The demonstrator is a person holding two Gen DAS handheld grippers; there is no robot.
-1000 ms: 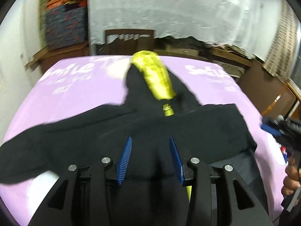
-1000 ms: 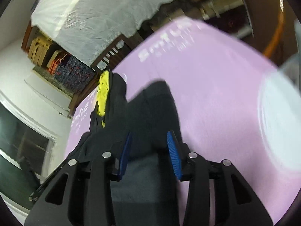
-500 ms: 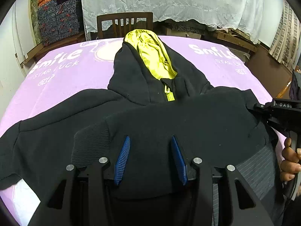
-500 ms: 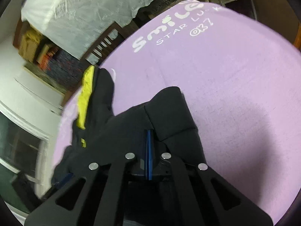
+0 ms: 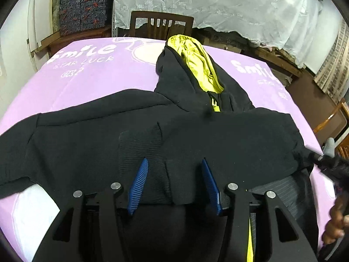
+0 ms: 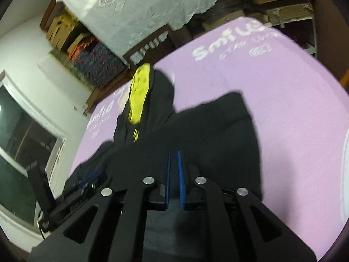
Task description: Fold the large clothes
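1. L wrist view: left gripper [image 5: 174, 183] sits low over the near part of the black zip hoodie w/ yellow-green hood lining [image 5: 152, 135]. Blue ribbed fingers [image 5: 138, 185] spread wide; the ribbed cuff of a folded-in sleeve [image 5: 141, 152] lies on the garment between them, not pinched.
2. Same view: hoodie lies spread across the purple printed table cover w/ white "Smile" lettering [image 5: 87, 72], hood pointing to the far edge, one sleeve stretched out to frame left.
3. Same view, surroundings: dark wooden slat-back chair [image 5: 161, 27] behind the far table edge, white lace cloth [image 5: 218, 6] draped over things behind it, stack of dark patterned boxes [image 5: 84, 6] at far left. At the right edge a bare hand [image 5: 336, 222] grips the black handle of the other tool, blurred.
4. R wrist view: right gripper [image 6: 174, 163] is down on the hoodie [image 6: 218, 131], camera tilted, frame motion-blurred. Blue pads [image 6: 180, 174] nearly together w/ a thin slit; black fabric sits right at the tips, but can't tell if any is pinched.
5. Same view: purple cover [image 6: 283, 98] bare to the right of the garment; chair [image 6: 148, 45] and lace cloth [image 6: 135, 6] at top, dark window [image 6: 19, 152] at left.
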